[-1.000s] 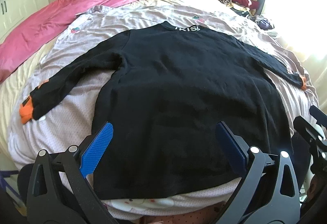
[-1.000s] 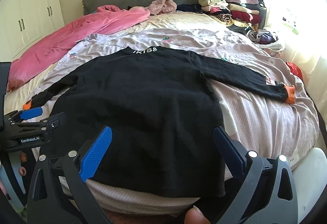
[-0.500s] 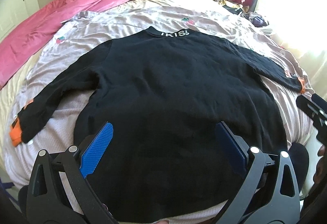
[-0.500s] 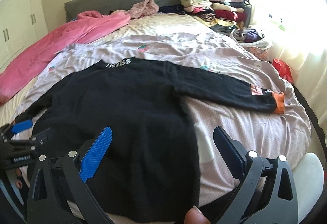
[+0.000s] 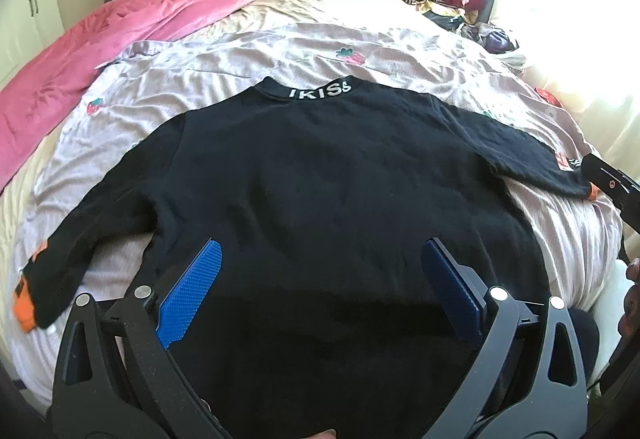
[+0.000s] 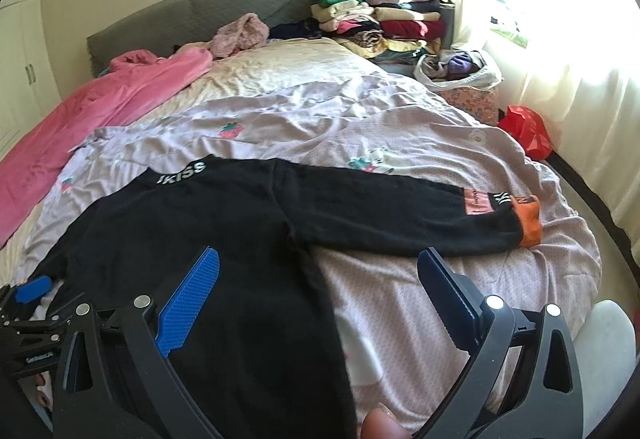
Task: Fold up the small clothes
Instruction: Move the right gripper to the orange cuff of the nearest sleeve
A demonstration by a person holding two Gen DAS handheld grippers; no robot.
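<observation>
A black long-sleeved sweater (image 5: 320,191) with white "IKISS" lettering on the collar lies flat, back up, on the bed with both sleeves spread out. It also shows in the right wrist view (image 6: 208,239). Its right sleeve ends in an orange cuff (image 6: 528,219); the left cuff (image 5: 24,303) is orange too. My left gripper (image 5: 320,287) is open and empty above the sweater's lower body. My right gripper (image 6: 320,295) is open and empty above the sweater's right side, below the armpit.
The bed carries a lilac strawberry-print sheet (image 5: 224,67). A pink blanket (image 5: 100,47) lies along the left. A stack of folded clothes (image 6: 380,19) stands at the back right by the grey headboard. A red bag (image 6: 524,127) lies at the bed's right edge, by the curtain.
Both grippers have moved forward over the sweater. The right gripper has also swung right, toward the right sleeve. Both have stayed open.
</observation>
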